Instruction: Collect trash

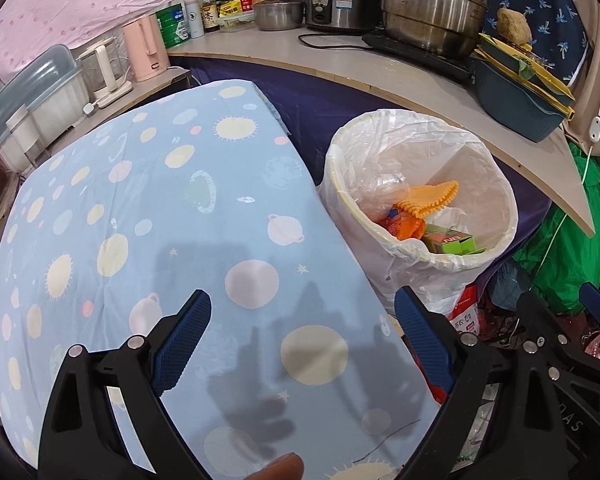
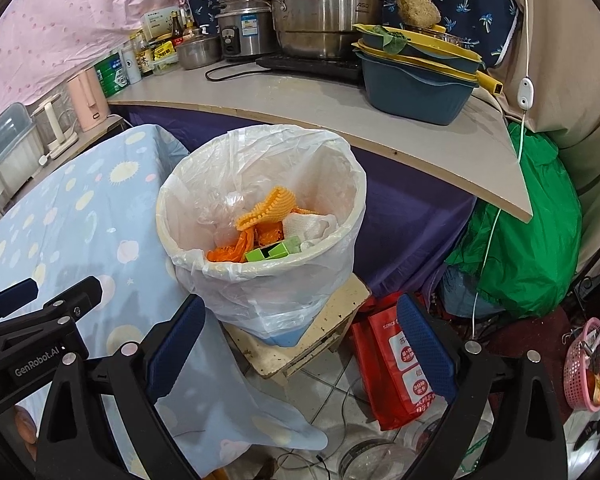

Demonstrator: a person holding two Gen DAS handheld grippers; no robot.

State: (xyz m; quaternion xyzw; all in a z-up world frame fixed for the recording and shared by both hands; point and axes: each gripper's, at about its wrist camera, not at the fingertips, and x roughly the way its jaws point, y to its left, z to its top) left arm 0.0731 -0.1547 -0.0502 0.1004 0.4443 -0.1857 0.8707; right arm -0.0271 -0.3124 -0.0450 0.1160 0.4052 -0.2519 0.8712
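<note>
White-lined trash bin (image 2: 260,216) sits straight ahead of the right gripper (image 2: 300,344), nearer to it than to the left gripper (image 1: 304,344) over the tablecloth (image 1: 140,220). Both spread wide, holding nothing.

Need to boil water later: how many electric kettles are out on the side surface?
2. A pink kettle stands at the left end of the counter, and a clear glass kettle sits on its white base just left of it. Others may be hidden behind clutter.

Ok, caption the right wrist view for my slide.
Open right gripper faces a lined trash bin holding an orange scrubber and green carton.
</note>
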